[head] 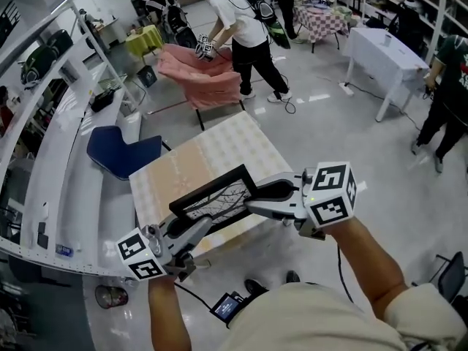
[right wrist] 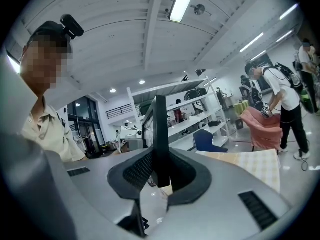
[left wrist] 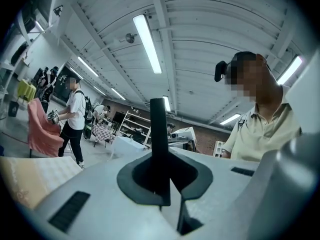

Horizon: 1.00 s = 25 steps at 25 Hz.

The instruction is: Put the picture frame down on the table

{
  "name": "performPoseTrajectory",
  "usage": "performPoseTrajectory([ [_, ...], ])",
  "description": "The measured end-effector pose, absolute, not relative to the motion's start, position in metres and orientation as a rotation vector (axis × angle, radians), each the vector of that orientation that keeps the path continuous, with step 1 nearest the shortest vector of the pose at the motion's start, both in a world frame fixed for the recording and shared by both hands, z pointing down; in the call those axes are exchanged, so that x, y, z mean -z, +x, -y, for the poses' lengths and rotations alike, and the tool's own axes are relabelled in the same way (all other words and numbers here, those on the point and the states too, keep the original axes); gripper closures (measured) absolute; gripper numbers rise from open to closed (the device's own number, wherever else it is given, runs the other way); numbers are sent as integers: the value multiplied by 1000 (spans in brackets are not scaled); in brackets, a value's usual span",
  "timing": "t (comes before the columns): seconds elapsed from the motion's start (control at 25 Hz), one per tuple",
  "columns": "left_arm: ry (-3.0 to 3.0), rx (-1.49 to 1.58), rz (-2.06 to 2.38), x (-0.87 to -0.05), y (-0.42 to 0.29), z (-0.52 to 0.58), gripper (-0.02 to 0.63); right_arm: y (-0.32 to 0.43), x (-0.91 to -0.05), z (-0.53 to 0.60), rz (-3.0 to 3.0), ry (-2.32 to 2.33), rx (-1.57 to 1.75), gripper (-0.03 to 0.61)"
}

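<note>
Left tongs (head: 196,227) are clamped on the lower-left edge of the picture frame (head: 218,198). Right tongs (head: 269,193) are clamped on its right edge. The frame sits tilted over the near end of the counter (head: 212,148); contact cannot be determined.

left gripper (head: 205,224) and right gripper (head: 257,197) both clamped on picture frame (head: 216,196) edges, forearms extended, jaws angled inward

Head camera above, one on each tongs.
The head view looks steeply down on the counter (head: 219,148). The left tongs (left wrist: 161,184) and right tongs (right wrist: 159,176) views sit close behind their jaws, tilted toward the ceiling (left wrist: 210,34); both share the picture frame (left wrist: 159,134) edge-on.
</note>
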State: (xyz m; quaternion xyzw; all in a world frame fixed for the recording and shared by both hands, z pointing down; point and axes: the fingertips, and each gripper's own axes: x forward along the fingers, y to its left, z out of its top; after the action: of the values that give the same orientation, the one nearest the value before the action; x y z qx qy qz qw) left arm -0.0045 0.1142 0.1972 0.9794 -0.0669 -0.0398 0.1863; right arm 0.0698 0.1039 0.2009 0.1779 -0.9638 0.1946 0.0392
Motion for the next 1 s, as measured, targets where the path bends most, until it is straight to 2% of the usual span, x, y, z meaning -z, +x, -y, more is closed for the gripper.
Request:
performPoseTrajectory([
  [0.56,2785,143,112,-191,-91,-74,578,-17,-192,-69,2924,610,-555,502],
  [1.0,2763,160,131,-203,-120,-54,578,-47,-203,-48,2902,579,-569,502],
])
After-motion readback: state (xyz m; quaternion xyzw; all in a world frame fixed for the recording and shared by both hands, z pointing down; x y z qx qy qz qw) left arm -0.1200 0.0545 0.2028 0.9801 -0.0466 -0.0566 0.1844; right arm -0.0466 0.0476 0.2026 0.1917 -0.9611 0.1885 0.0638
